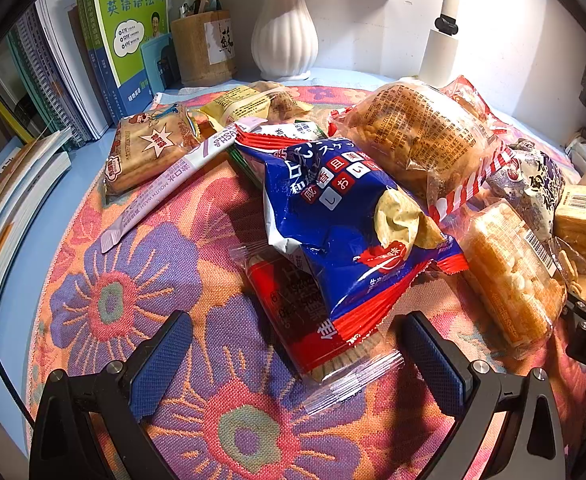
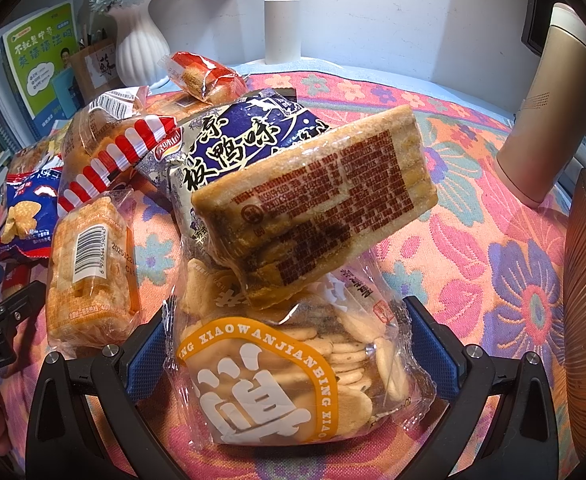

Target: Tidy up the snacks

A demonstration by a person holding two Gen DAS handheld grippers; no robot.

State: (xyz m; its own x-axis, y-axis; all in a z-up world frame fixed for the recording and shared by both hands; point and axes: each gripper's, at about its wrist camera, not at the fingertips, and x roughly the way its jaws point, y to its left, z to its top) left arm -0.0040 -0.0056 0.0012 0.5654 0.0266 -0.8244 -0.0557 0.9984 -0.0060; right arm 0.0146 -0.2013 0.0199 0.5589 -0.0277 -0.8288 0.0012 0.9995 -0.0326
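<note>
The clear bag of round crackers (image 2: 289, 376) is seen lying on the surface between the spread jaws of the right hand-held gripper (image 2: 289, 364), long axis running near-to-far, not yet pinched, while the left hand-held gripper (image 1: 293, 364), also spread and empty, is judged farther, facing the blue packet (image 1: 345, 220).

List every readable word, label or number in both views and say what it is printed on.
"MOUTH WASH": lilac sachet.
"XIAOWANJIANBING": clear bag of round crackers between the right tongs.
"不就是中考 英语语法吗": green book.
"板鸭味": blue-and-white snack bag.
Barcode digits, ingredient panels and the Japanese text on the blue chip bag: too small or crumpled.
</note>
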